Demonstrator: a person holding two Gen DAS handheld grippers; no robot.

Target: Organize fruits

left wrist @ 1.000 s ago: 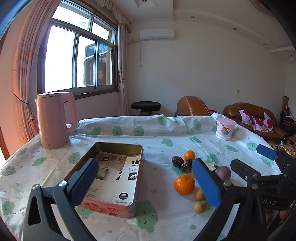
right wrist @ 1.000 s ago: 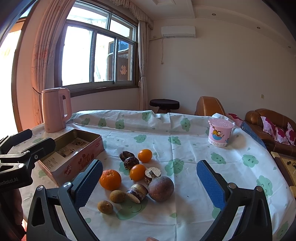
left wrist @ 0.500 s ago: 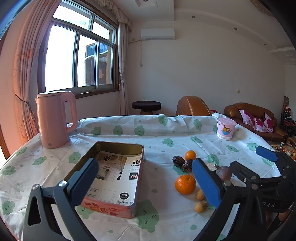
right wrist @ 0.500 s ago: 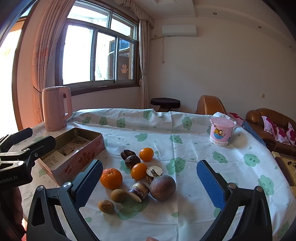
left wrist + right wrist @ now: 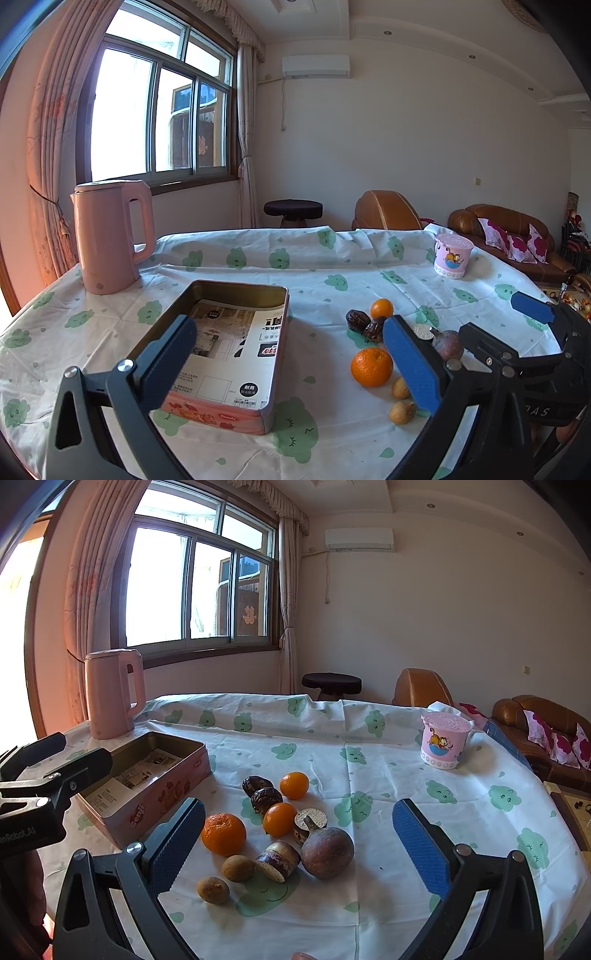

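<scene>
Both tools are barely drifting from a second ago, so sorting is not starting yet. The left tool and right tool are hanging wide open, holding nothing; the fruits are lying clustered on the desk beside the tin.

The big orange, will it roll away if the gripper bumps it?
Probably. The big orange looks round and sits loose on the flat tablecloth, so a nudge could roll it. Its bumpy peel should grip the pads fairly well.
</scene>
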